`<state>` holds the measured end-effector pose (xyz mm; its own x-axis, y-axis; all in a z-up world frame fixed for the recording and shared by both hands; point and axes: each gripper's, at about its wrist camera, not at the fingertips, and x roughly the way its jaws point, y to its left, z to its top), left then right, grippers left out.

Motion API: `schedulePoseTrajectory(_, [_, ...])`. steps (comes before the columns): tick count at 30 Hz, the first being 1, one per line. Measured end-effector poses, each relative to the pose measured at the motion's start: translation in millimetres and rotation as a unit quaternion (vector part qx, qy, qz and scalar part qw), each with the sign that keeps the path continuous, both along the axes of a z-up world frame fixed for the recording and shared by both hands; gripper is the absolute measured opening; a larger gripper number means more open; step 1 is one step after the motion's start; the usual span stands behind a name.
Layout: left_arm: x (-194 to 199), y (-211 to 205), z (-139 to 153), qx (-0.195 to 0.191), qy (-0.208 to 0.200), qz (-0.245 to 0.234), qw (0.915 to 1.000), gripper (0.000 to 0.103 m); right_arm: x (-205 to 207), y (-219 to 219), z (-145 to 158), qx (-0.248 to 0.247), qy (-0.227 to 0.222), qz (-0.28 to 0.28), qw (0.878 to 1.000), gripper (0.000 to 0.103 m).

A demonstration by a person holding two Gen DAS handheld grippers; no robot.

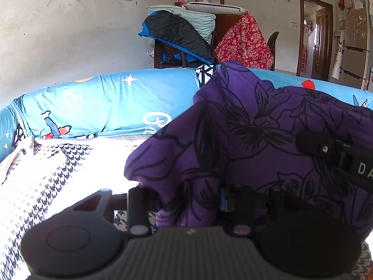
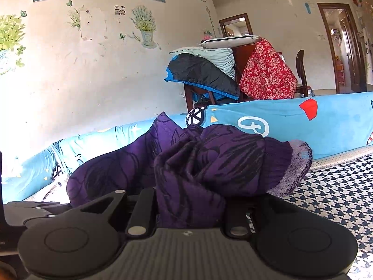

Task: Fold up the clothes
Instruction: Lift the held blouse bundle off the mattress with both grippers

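My left gripper (image 1: 188,200): closed on a fold of the purple garment (image 1: 268,140).
My right gripper (image 2: 190,210): pinching a bunched fold of the same garment.
Garment: crumpled between my two grippers, above the houndstooth cover (image 2: 331,191).
Behind: blue cartoon-print cushion (image 1: 105,102) along the wall.

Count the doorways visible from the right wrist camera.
2. One doorway is in the far wall above the piled chair; the other doorway stands at the right, dark wood framed. Others may be hidden.
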<state>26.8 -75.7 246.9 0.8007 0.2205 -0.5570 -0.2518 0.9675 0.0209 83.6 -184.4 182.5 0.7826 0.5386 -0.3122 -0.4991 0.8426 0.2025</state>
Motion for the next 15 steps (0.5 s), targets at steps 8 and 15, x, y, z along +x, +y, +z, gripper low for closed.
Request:
schedulePoseTrajectory(8, [6,3,1,0.006,-0.005,0.009,0.9999,0.039,5,4,-1,0.002,-0.005,0.001,1.0,0.021])
schedulePoseTrajectory(15, [16,8,1,0.015,-0.013,0.014,0.9997,0.039,12,7,-3,0.009,-0.004,-0.005,1.0,0.021])
